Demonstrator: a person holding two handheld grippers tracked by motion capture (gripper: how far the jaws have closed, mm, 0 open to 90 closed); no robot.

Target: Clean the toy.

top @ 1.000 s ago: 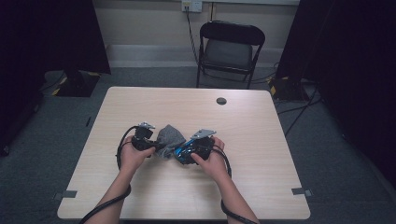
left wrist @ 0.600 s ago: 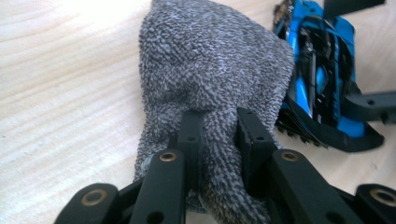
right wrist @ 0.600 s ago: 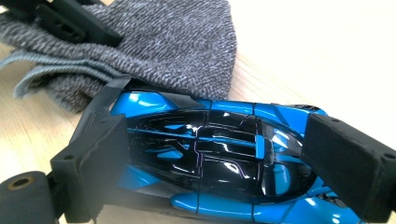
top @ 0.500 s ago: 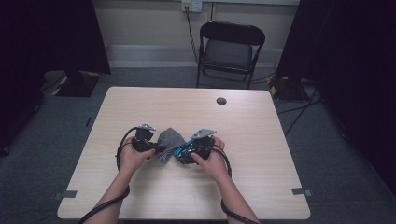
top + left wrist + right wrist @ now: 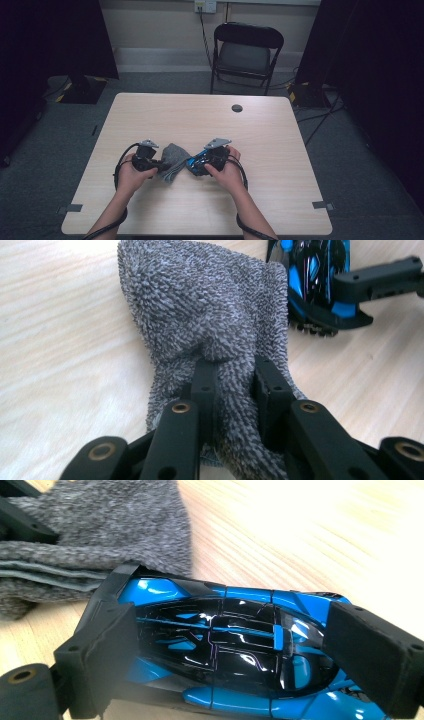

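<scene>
A grey terry cloth (image 5: 173,156) lies bunched on the wooden table (image 5: 210,125), near its middle front. My left gripper (image 5: 159,165) is shut on the cloth's near end; in the left gripper view the pile bulges between the pads of my left gripper (image 5: 234,377) and the cloth (image 5: 210,305) stretches away. My right gripper (image 5: 198,164) is shut on a blue and black toy car (image 5: 193,163), held by its two ends. In the right gripper view the car (image 5: 210,630) spans my right gripper (image 5: 240,647), nose beside the cloth (image 5: 100,530).
A small black round disc (image 5: 237,108) sits on the table's far side. A black folding chair (image 5: 245,52) stands behind the table. Dark curtains hang at both sides, and cables run across the floor at the right.
My left gripper has drawn the cloth a little to the left and toward the table's near edge. The right hand and the car have stayed put.
</scene>
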